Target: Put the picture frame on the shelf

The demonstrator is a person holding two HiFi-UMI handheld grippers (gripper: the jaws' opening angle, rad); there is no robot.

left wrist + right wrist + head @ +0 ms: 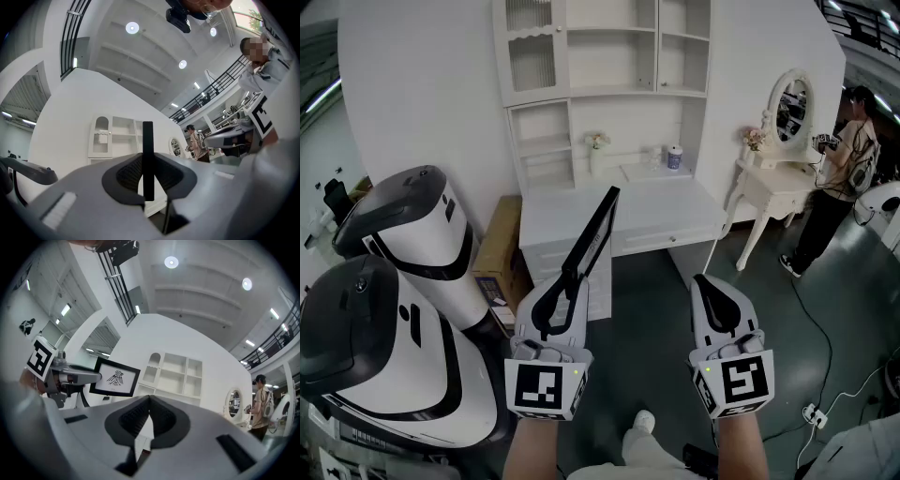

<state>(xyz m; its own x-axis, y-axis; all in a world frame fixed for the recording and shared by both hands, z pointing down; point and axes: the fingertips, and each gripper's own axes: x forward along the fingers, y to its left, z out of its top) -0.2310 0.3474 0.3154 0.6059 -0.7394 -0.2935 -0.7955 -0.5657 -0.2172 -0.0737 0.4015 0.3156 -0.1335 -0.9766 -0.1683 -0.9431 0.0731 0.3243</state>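
My left gripper is shut on the lower edge of a black picture frame, which rises edge-on toward the white shelf unit. In the left gripper view the frame is a thin black bar pinched between the jaws of the left gripper. The right gripper view shows the frame's face, white with a bird drawing, held up at the left. My right gripper hangs to the right of the frame, shut with nothing in it. The shelf unit stands ahead.
Two large white and grey machines stand at the left beside a cardboard box. A flower vase and a jar sit on the desk top. A vanity table with mirror and a person are at the right.
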